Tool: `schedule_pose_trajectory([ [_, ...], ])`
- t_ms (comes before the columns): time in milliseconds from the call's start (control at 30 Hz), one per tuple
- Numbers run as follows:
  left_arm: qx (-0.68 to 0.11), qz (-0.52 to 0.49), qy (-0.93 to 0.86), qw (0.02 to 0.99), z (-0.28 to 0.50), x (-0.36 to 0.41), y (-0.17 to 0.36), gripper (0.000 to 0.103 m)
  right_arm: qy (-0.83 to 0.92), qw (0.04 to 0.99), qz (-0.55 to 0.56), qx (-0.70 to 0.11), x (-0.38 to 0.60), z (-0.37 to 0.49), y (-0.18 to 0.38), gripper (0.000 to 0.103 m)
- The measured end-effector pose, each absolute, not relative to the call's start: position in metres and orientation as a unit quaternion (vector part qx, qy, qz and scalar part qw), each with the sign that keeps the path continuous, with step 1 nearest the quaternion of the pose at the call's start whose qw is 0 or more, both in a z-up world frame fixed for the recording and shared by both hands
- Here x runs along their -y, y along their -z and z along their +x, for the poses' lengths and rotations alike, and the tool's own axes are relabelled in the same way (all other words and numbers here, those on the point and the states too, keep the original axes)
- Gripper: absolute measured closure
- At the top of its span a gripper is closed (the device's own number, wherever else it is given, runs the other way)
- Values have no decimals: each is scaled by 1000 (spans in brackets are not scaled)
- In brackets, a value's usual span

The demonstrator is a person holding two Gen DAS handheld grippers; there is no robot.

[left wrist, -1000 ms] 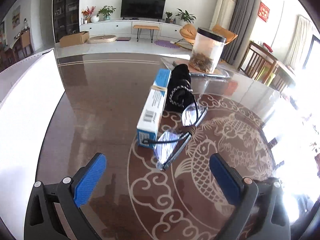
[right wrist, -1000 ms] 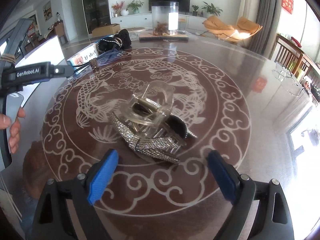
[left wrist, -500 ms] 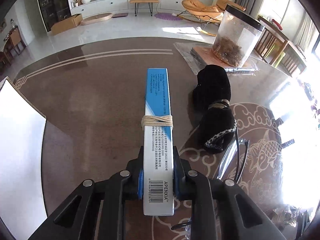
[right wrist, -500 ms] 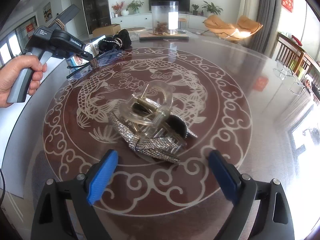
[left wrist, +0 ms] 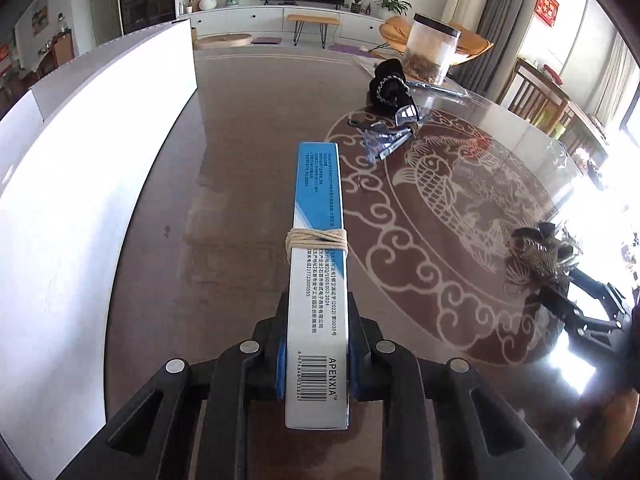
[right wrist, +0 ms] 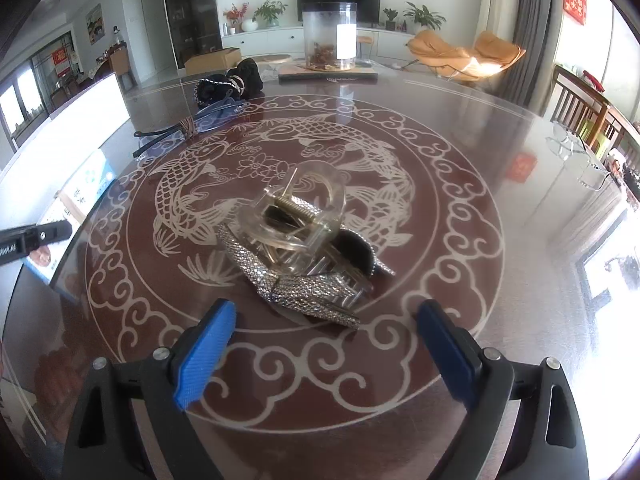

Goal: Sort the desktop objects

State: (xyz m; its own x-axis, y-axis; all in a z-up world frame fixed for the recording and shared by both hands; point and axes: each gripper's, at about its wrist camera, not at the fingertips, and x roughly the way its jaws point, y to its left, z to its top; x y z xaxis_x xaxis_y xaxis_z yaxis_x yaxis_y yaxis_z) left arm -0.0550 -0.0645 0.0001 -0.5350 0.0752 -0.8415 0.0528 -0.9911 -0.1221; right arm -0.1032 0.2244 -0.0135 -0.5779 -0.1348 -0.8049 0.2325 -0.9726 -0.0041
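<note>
Left wrist view gives me my left gripper (left wrist: 316,364) pinching the box (left wrist: 318,280) above the table (left wrist: 240,160) beside a white bin (left wrist: 80,200); right wrist alone shows my right gripper (right wrist: 326,348) spread before the hair clips (right wrist: 298,256).

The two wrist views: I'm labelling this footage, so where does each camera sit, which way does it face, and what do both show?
Left wrist: on the left gripper, looking forward and down along the blue-and-white box it clamps; black fingers show, white bin to its left.
Right wrist: on the right gripper, open, facing the hair clips; blue-padded fingers show.
Shared: the hair clips, glasses, black pouch, clear jar, patterned table.
</note>
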Motion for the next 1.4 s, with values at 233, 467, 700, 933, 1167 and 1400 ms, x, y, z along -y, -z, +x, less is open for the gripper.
schedule_pose_trajectory([
  [233,9,-481,-877,15,-46,49,10,0,886,103,448,-55,-224,-104,14,10],
  [467,-7,-470,-883,8,-56,49,10,0,884,96,454,-54,-226,-106,16,1],
  [700,-5,-468,-884,5,-50,52,8,0,884,96,455,-54,-226,-105,16,0],
  [933,-5,-468,-884,5,-51,52,8,0,884,96,455,-54,-226,-105,17,0],
  [1167,-6,-468,-884,4,-52,51,8,0,884,96,455,-54,-226,-105,16,0],
  [1400,-5,-467,-884,6,-51,53,8,0,884,96,455,-54,-227,-105,16,0],
])
